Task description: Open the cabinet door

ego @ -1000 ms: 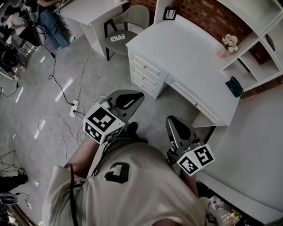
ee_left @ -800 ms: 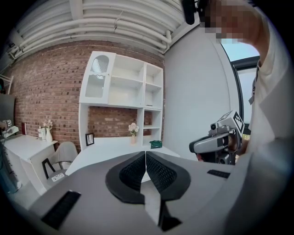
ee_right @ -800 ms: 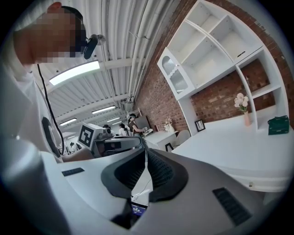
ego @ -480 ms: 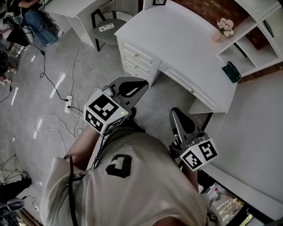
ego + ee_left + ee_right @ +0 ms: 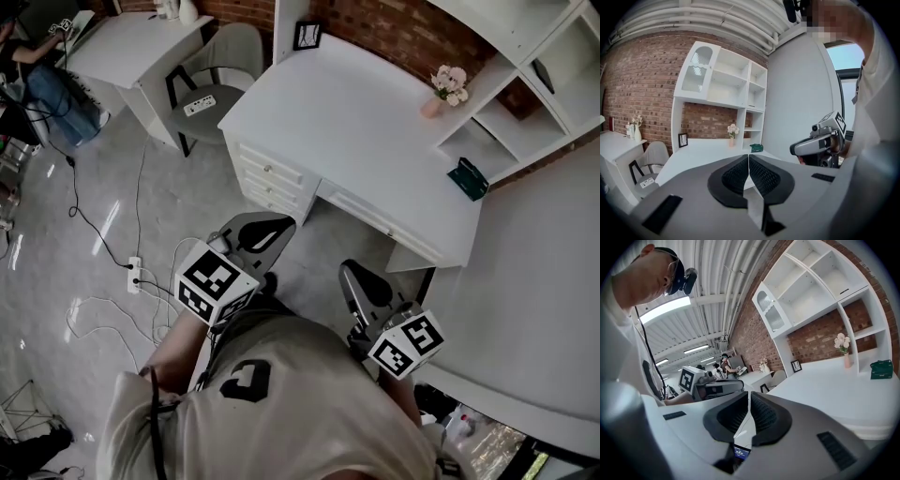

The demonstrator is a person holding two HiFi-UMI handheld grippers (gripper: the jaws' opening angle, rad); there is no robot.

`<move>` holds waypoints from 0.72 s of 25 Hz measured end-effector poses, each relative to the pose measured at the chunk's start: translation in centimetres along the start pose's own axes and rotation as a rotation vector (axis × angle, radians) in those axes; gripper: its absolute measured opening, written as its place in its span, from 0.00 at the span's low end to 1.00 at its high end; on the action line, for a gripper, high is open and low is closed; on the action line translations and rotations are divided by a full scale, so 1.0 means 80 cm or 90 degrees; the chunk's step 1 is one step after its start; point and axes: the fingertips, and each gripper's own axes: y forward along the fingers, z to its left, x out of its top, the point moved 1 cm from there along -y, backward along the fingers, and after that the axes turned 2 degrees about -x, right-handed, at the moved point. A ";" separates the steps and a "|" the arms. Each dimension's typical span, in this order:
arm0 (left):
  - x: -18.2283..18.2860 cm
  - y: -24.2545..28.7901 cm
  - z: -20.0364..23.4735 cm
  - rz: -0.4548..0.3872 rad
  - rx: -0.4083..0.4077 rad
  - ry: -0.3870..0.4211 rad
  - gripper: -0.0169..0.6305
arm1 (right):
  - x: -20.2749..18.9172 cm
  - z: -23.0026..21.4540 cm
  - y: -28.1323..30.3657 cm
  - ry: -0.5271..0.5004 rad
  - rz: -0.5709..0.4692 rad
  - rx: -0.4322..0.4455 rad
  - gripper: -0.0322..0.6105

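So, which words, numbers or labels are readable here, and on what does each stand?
No word or number is readable.
Left marker cube, right marker cube: black-and-white squares only, no letters.
Shirt emblem: a shape, no legible letters.
Small screen on the right gripper: print too blurred to read.

My head view has swung since a second ago. The table [image 5: 375, 122] has slid left, toward the middle of the picture, and the flowers [image 5: 446, 82] and green item [image 5: 467, 178] have gone with it. The chair [image 5: 225, 56] has shifted left too, and the far table [image 5: 131, 37] behind it now shows more of its top. The power strip [image 5: 133, 274] on the floor sits lower in frame. The left gripper [image 5: 272, 227] is a little lower in the picture, and the right gripper [image 5: 361, 281] a touch further left.
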 end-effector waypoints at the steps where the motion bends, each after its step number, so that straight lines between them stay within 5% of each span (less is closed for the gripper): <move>1: 0.002 0.002 0.007 -0.002 -0.005 0.002 0.05 | 0.004 -0.001 0.008 -0.004 0.000 -0.002 0.11; 18: 0.010 0.009 0.114 -0.014 -0.020 -0.018 0.05 | 0.033 -0.021 0.119 -0.003 0.039 -0.013 0.11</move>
